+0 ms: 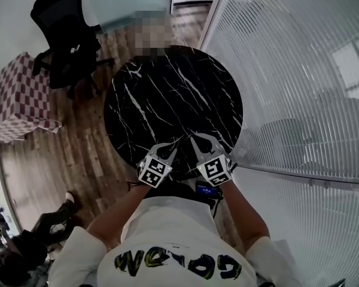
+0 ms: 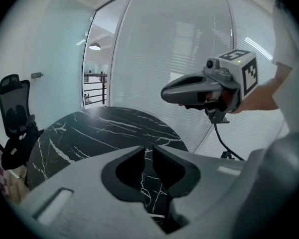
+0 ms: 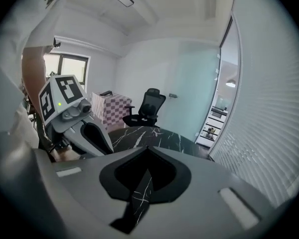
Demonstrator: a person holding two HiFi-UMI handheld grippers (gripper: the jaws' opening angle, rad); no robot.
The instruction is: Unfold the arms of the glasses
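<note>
No glasses show in any view. The round black marble table (image 1: 167, 94) looks bare on the part that I can see. Both grippers hang side by side over its near edge, pointing across it. My left gripper (image 1: 166, 148) has its jaws a narrow gap apart with nothing between them; in the left gripper view (image 2: 149, 148) only the marble shows through the gap. The tips of my right gripper (image 1: 198, 139) meet in the right gripper view (image 3: 148, 147), and it holds nothing. Each gripper view also shows the other gripper off to one side.
A black office chair (image 1: 69, 34) stands beyond the table's left side, beside a low table with a checkered cloth (image 1: 15, 94). A glass wall with blinds (image 1: 287, 70) runs close along the table's right. The floor is wood planks (image 1: 78, 148).
</note>
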